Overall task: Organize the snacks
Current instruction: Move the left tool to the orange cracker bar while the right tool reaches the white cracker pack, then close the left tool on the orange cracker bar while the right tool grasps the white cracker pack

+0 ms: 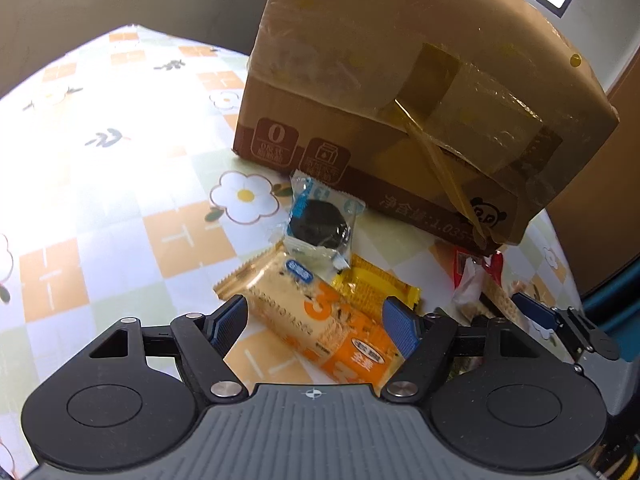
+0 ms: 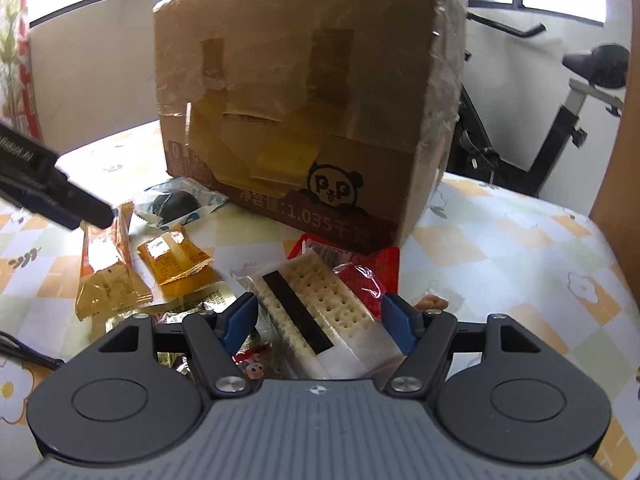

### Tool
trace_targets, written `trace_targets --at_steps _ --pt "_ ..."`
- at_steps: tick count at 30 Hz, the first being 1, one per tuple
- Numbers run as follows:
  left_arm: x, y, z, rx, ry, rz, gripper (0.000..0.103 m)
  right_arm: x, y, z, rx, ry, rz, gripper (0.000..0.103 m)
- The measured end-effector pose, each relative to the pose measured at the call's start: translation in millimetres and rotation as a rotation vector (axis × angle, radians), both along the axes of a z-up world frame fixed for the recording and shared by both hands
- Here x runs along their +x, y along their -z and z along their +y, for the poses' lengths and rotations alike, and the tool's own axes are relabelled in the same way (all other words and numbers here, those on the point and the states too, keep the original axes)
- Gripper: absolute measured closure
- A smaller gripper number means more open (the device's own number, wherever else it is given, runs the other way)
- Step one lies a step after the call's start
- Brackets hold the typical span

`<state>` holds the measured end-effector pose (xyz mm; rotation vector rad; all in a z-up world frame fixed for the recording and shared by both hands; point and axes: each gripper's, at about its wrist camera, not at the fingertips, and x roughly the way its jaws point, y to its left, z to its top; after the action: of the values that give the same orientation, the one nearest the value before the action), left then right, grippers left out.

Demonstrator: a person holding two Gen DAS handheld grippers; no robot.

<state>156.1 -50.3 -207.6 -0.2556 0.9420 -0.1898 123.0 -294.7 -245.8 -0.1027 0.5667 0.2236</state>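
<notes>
A taped cardboard box (image 1: 400, 92) stands on the table; it also shows in the right wrist view (image 2: 304, 112). Loose snacks lie in front of it. My left gripper (image 1: 316, 320) is open, its fingers on either side of an orange-and-gold biscuit bar (image 1: 320, 316). A dark cookie in a clear blue packet (image 1: 320, 224) and a yellow packet (image 1: 376, 284) lie just beyond. My right gripper (image 2: 320, 316) is open around a clear pack of white crackers (image 2: 320, 308). The orange bar (image 2: 106, 268), yellow packet (image 2: 174, 256) and cookie packet (image 2: 176, 204) lie to its left.
The table has a checked flower tablecloth (image 1: 120, 184). A red packet (image 2: 360, 272) lies behind the crackers, with small wrapped sweets (image 2: 252, 364) under my right gripper. The left gripper's arm (image 2: 44, 184) reaches in at left. An exercise bike (image 2: 560, 120) stands behind the table.
</notes>
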Motion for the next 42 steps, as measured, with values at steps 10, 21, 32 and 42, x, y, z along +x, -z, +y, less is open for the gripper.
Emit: trace_targets --at_steps 10,21,32,42 --pt "10.1 14.3 -20.5 0.1 0.047 0.013 0.025 1.8 -0.9 -6.6 0.037 0.018 0.006 0.033" --pt "4.2 17.7 14.5 0.104 0.024 0.046 0.023 0.6 -0.8 -5.0 0.024 0.02 -0.001 0.033" --pt "0.7 10.2 48.9 0.185 0.017 0.047 0.023 -0.2 -1.0 -2.9 0.018 0.011 -0.003 0.033" --pt "6.1 8.7 50.9 0.265 0.018 -0.006 0.026 0.4 -1.9 -12.2 0.084 0.013 0.009 0.036"
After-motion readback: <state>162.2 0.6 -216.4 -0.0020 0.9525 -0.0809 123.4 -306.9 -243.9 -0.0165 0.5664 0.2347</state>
